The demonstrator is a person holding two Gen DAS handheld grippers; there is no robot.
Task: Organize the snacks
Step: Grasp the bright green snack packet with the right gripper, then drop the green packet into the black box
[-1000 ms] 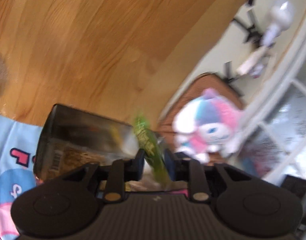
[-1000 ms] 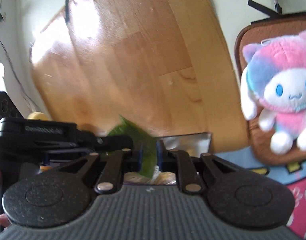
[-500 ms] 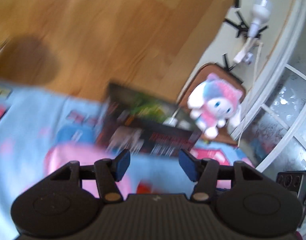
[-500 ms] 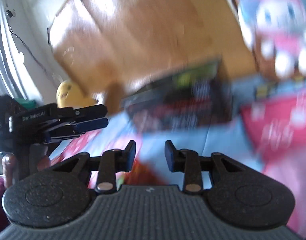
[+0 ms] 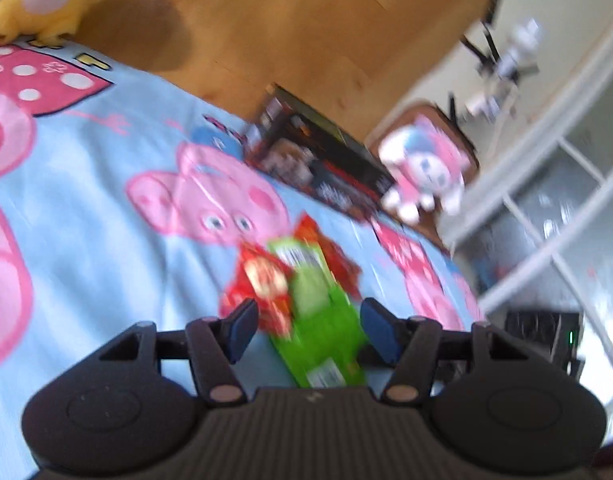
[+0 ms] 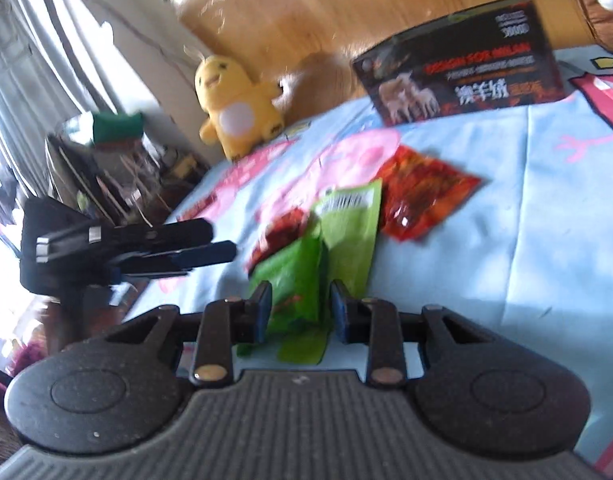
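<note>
Green snack packets (image 5: 318, 312) and red snack packets (image 5: 262, 280) lie in a pile on the blue cartoon blanket (image 5: 106, 184). My left gripper (image 5: 308, 330) is open and hangs just above the green packet. My right gripper (image 6: 302, 308) is open, with the green packets (image 6: 306, 264) showing between its fingers; I cannot tell if they touch. A red packet (image 6: 422, 196) lies beyond. The black box (image 6: 462, 76) stands at the blanket's far edge, also in the left wrist view (image 5: 318, 160). The left gripper shows from the side in the right wrist view (image 6: 222, 250).
A yellow plush (image 6: 234, 108) sits at the blanket's far left corner. A pink and white plush (image 5: 422, 172) sits on a brown cushion (image 5: 462, 140) right of the box. Wooden floor (image 5: 306, 32) lies beyond. A cluttered stand (image 6: 106, 172) is at the left.
Both grippers let go of the green packet at the box, opened, and pulled back and down over the blanket to the pile of packets. The view is still motion-blurred.
</note>
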